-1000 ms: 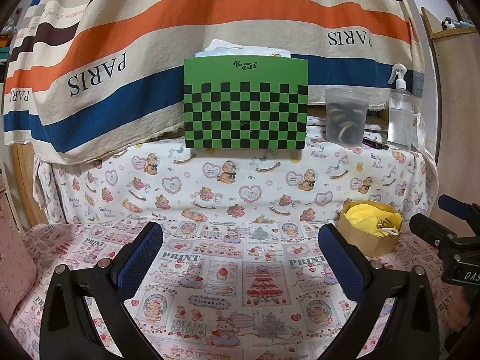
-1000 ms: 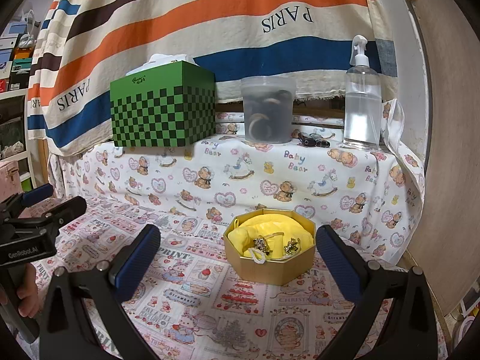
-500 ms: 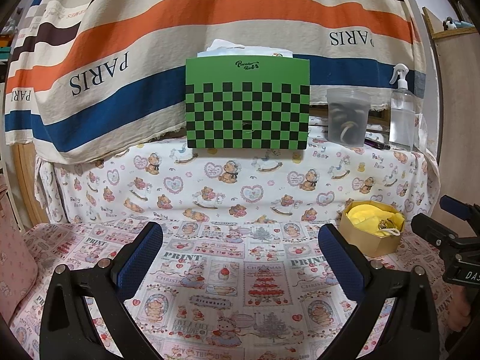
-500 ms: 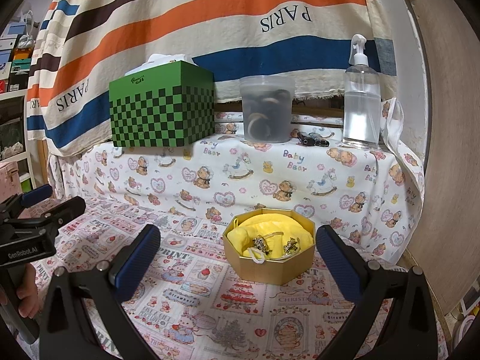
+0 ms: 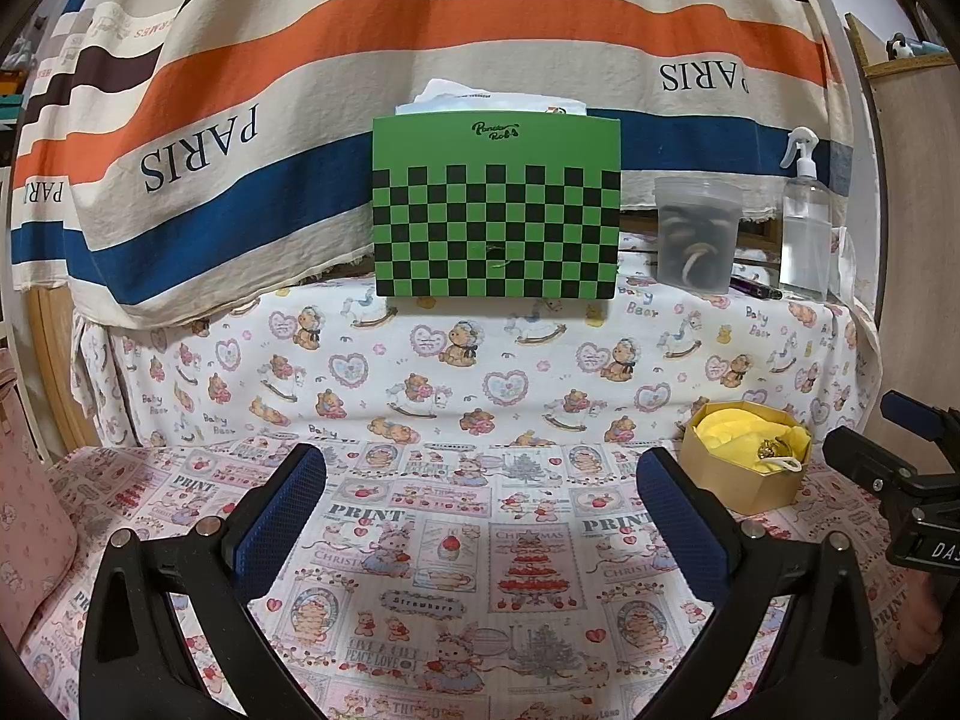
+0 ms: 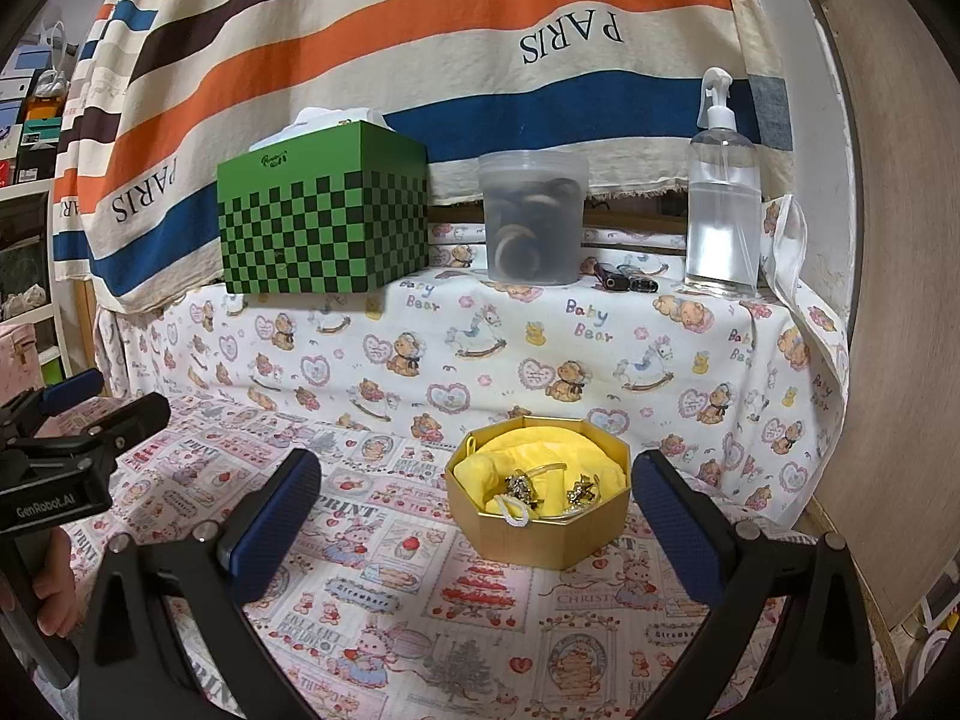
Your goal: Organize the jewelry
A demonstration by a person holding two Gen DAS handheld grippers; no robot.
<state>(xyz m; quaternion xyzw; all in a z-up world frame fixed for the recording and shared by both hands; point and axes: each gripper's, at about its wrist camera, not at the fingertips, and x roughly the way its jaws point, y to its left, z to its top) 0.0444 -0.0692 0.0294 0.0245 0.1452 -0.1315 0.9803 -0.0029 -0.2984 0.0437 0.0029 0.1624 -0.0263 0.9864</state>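
Open gold octagonal box (image 6: 540,531) on printed cloth, yellow lining, two sparkly jewelry pieces (image 6: 521,487) inside

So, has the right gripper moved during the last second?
Hardly. In the right wrist view the gold box sits between the open right gripper fingers as before, and the green box has barely shifted.

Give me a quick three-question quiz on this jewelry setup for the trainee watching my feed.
1. True or false: the right gripper is shut on a piece of jewelry.
2. What lines the gold octagonal box?
A. yellow cloth
B. red velvet
C. nothing
3. Fill in: on the raised ledge, the lidded translucent tub stands between the green checkered box and the ____.

Key
1. False: both the right gripper and the left gripper are open and empty.
2. A: yellow cloth, with the jewelry pieces lying on it.
3. Spray bottle.
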